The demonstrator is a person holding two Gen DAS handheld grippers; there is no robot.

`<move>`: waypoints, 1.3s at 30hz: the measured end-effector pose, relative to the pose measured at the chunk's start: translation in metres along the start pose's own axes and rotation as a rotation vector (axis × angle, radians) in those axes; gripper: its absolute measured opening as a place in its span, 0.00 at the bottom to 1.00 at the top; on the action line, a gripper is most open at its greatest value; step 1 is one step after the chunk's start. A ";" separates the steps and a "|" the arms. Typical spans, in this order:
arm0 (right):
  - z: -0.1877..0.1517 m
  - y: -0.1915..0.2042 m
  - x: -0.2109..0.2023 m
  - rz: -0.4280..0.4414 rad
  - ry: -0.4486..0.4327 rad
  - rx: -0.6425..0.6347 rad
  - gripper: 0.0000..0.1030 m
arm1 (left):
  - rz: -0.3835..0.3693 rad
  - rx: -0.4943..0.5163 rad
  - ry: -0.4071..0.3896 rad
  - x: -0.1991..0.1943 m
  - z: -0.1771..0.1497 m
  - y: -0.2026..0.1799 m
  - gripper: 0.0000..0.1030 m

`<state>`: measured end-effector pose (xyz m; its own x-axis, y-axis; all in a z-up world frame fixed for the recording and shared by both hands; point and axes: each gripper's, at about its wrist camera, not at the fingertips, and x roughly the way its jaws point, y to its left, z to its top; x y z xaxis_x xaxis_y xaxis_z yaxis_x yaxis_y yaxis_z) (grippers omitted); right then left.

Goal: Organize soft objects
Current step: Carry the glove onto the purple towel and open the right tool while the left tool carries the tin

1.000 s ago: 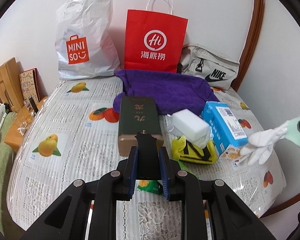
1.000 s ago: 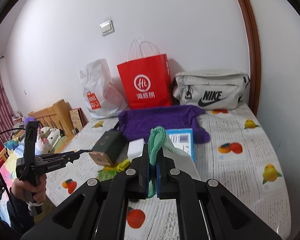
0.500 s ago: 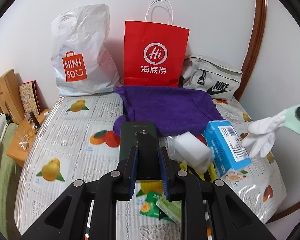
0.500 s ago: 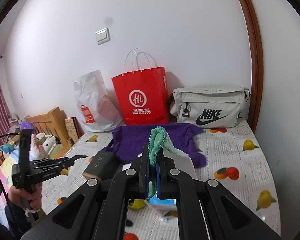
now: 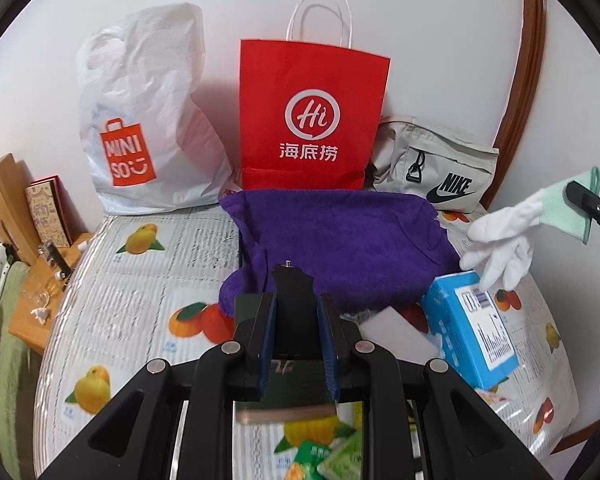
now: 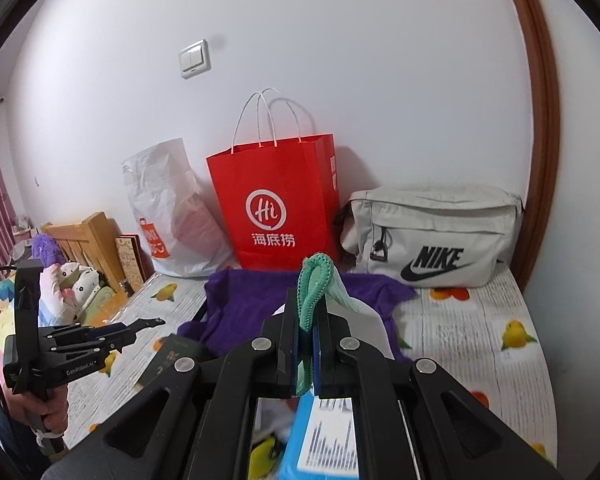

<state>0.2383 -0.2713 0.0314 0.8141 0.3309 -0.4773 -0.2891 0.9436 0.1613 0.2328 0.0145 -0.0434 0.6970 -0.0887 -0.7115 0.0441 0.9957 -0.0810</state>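
**Two grippers above a cluttered bed, one glove held**

Two closed grippers fill the lower middle of their own views. The left gripper (image 5: pixel 296 344) has its jaws nearly together on a black tab between its blue pads; what that tab is I cannot tell. The right gripper (image 6: pixel 309 344) is clamped on the green cuff of a white glove (image 5: pixel 504 240), which hangs at the right edge of the left view, fingers drooping over a blue box (image 5: pixel 470 332). Below the left jaws lies a dark green box (image 6: pixel 168 364), with a white block (image 5: pixel 396 330) just right of it. Beyond, mid-frame, a purple towel (image 5: pixel 340 240) is spread on the fruit-print bed cover (image 5: pixel 140 292). Against the wall, upper frame, stand a white plastic bag (image 5: pixel 148 120), a red paper bag (image 5: pixel 312 116) and a grey Nike bag (image 6: pixel 432 232).
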 end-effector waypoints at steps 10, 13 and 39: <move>0.013 -0.021 0.074 0.014 0.052 0.016 0.05 | 0.012 0.024 0.053 0.063 0.033 -0.005 0.20; 0.013 -0.027 0.094 0.019 0.069 0.018 0.05 | 0.013 0.026 0.065 0.082 0.043 -0.005 0.20; 0.001 -0.043 0.203 0.081 0.252 -0.021 0.05 | 0.006 -0.010 0.150 0.188 0.091 0.003 0.20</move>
<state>0.4164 -0.2448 -0.0721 0.6374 0.3909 -0.6640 -0.3608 0.9129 0.1911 0.4293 0.0027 -0.1135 0.5826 -0.0858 -0.8082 0.0323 0.9961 -0.0825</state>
